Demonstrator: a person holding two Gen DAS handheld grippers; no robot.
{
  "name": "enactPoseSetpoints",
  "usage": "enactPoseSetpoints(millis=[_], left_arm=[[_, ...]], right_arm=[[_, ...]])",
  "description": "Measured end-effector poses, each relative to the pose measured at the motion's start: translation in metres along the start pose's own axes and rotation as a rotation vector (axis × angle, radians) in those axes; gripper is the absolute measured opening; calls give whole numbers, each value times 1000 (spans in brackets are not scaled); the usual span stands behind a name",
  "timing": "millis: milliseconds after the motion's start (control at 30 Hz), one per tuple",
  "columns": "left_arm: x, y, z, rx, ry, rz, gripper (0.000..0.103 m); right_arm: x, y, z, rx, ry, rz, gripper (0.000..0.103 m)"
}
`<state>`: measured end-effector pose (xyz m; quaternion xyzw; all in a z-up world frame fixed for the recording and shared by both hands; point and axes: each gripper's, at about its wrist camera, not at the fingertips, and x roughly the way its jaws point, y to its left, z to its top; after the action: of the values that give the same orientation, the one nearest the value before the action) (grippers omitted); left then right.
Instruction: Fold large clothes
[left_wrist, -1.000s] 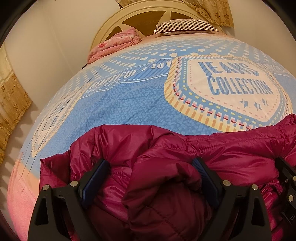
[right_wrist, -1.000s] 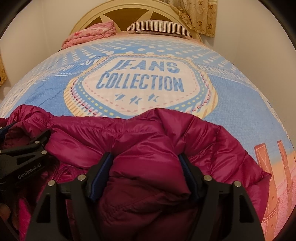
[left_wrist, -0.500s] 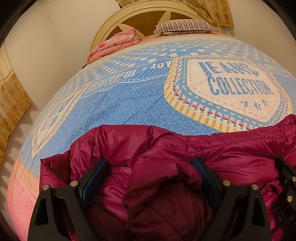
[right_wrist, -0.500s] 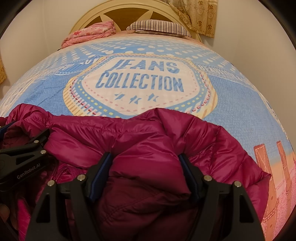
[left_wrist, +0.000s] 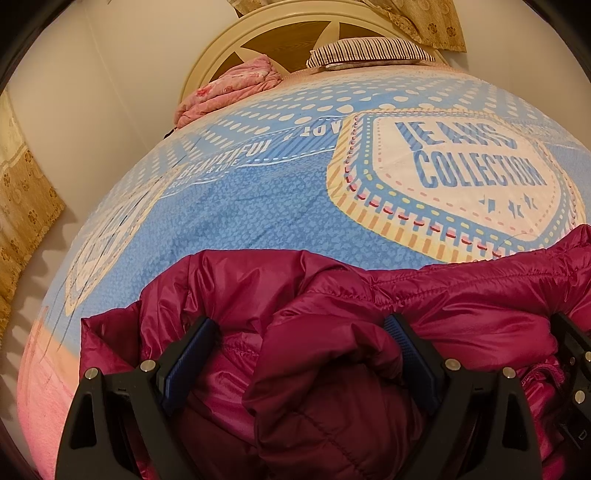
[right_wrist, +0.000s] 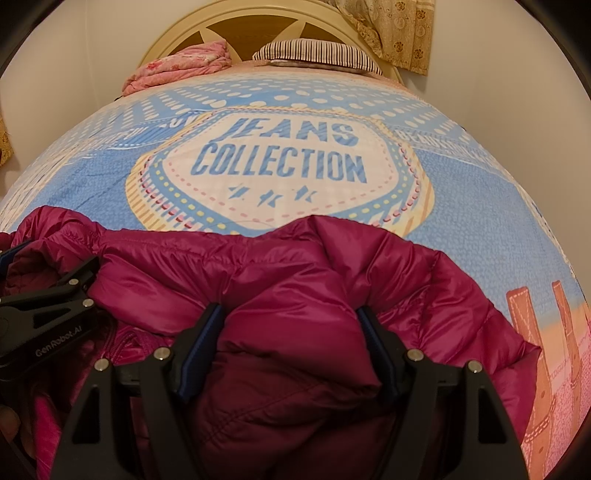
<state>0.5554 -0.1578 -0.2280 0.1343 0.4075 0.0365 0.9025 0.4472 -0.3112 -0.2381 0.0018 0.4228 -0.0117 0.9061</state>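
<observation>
I have the magenta puffer jacket (left_wrist: 424, 295) bunched at the near end of the bed (left_wrist: 258, 221), a thick wad of it pinched in the left gripper (left_wrist: 299, 332) and another in the right gripper (right_wrist: 291, 317); I should lift both evenly so the slippery shell doesn't slide out. Only the right view shows the jacket's right edge.

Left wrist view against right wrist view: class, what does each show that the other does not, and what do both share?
Only the left wrist view shows the gold curtain on the left wall. Only the right wrist view shows the orange strap print on the bedcover and the left gripper from its side. Both show the magenta puffer jacket bunched between gripper fingers, the JEANS COLLECTION bedcover, the striped pillow and the pink bundle.
</observation>
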Motion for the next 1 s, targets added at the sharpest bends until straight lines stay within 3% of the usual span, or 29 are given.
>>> enactPoseSetpoints(millis=[433, 500, 567, 667, 700, 733, 833, 1000], left_arm=[[-3, -5, 1, 20, -1, 26, 94], [-5, -2, 6, 24, 24, 2, 94], [-19, 8, 13, 31, 41, -78, 93], [-65, 32, 14, 2, -46, -140, 93], [-79, 39, 11, 2, -76, -146, 93], [-94, 47, 5, 5, -97, -146, 93], [-129, 69, -28, 24, -121, -134, 93], [-163, 97, -107, 68, -117, -81, 93]], right_arm=[[1, 1, 1, 3, 3, 2, 76], [1, -1, 2, 7, 10, 14, 77], [-1, -7, 6, 1, 44, 71, 80], [-27, -24, 7, 50, 32, 89, 85], [-39, -29, 5, 71, 5, 93, 92], [-52, -34, 2, 86, -14, 94, 97], [-81, -44, -18, 90, -23, 108, 98], [-136, -57, -89, 57, -4, 133, 98]])
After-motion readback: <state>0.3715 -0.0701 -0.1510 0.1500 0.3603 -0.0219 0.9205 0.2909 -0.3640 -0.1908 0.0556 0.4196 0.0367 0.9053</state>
